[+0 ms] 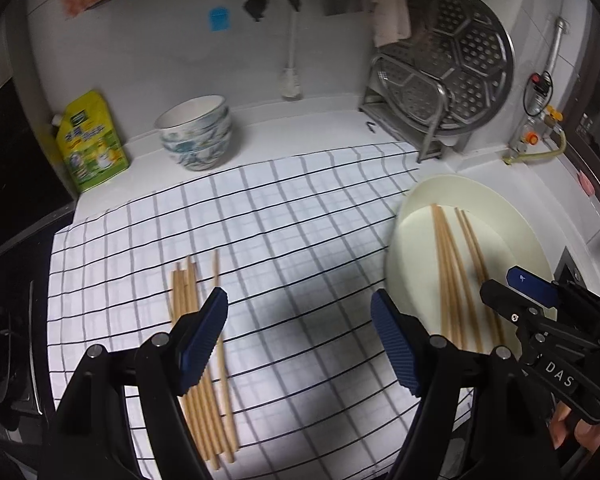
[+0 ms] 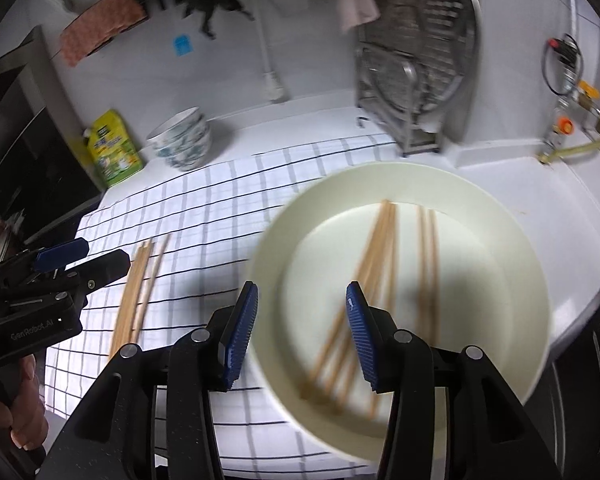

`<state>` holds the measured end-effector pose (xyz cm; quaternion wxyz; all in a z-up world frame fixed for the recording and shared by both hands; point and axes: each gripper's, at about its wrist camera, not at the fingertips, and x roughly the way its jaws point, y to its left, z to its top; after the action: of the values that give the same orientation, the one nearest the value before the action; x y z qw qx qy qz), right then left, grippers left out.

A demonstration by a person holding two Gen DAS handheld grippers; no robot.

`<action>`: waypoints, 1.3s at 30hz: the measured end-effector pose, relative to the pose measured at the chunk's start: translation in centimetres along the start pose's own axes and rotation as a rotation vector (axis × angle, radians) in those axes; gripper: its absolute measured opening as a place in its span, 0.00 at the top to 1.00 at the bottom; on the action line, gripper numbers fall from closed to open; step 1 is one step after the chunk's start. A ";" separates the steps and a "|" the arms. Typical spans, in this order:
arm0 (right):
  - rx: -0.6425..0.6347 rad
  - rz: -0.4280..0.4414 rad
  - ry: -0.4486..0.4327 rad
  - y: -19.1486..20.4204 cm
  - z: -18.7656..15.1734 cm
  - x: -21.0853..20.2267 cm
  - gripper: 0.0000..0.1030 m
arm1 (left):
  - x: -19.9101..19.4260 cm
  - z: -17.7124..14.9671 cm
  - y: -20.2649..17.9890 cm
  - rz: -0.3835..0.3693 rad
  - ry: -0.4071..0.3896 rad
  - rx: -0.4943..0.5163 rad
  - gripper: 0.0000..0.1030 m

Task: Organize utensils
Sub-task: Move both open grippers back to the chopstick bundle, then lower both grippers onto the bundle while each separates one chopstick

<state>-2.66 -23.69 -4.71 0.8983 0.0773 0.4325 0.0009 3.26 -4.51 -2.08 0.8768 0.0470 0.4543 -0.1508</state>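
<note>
Risk entry: left gripper [image 1: 300, 336] and right gripper [image 2: 302, 330], jaws open and empty; chopsticks [image 2: 352, 320] loose on the plate [image 2: 500, 364], liable to roll or scatter if clipped.

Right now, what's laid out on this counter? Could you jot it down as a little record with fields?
surface: checked cloth over a white counter
on the cloth: loose bundle of wooden chopsticks
plate: cream plate, more chopsticks lying in it
left gripper: open, empty, above the cloth
right gripper: open, empty, over the plate's near rim
at the back: stacked patterned bowls, yellow pouch, metal rack
</note>
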 end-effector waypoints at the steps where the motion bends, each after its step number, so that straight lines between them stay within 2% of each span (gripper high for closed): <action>1: -0.008 0.007 0.000 0.7 0.0 0.2 0.55 | -0.2 -0.2 0.7 0.007 -0.002 -0.009 0.29; 12: -0.085 0.065 0.049 8.3 -1.3 2.9 0.55 | -0.4 -3.8 10.2 0.086 0.039 -0.129 0.28; 17: -0.110 0.086 0.096 11.4 -2.6 4.8 0.55 | 0.3 -5.5 13.3 0.108 0.069 -0.158 0.28; 19: -0.116 0.091 0.117 12.4 -3.3 5.7 0.52 | 0.7 -6.2 14.3 0.110 0.085 -0.167 0.28; 30: -0.122 0.096 0.207 16.2 -6.2 10.5 0.52 | 3.2 -9.7 17.2 0.110 0.149 -0.162 0.28; 39: -0.150 0.087 0.226 18.1 -7.2 12.2 0.52 | 4.3 -11.0 18.2 0.092 0.167 -0.168 0.28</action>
<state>0.61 -4.02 -16.07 0.8463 0.0281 0.5259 0.0806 2.64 14.27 -12.97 0.8426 0.0064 0.5342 -0.0673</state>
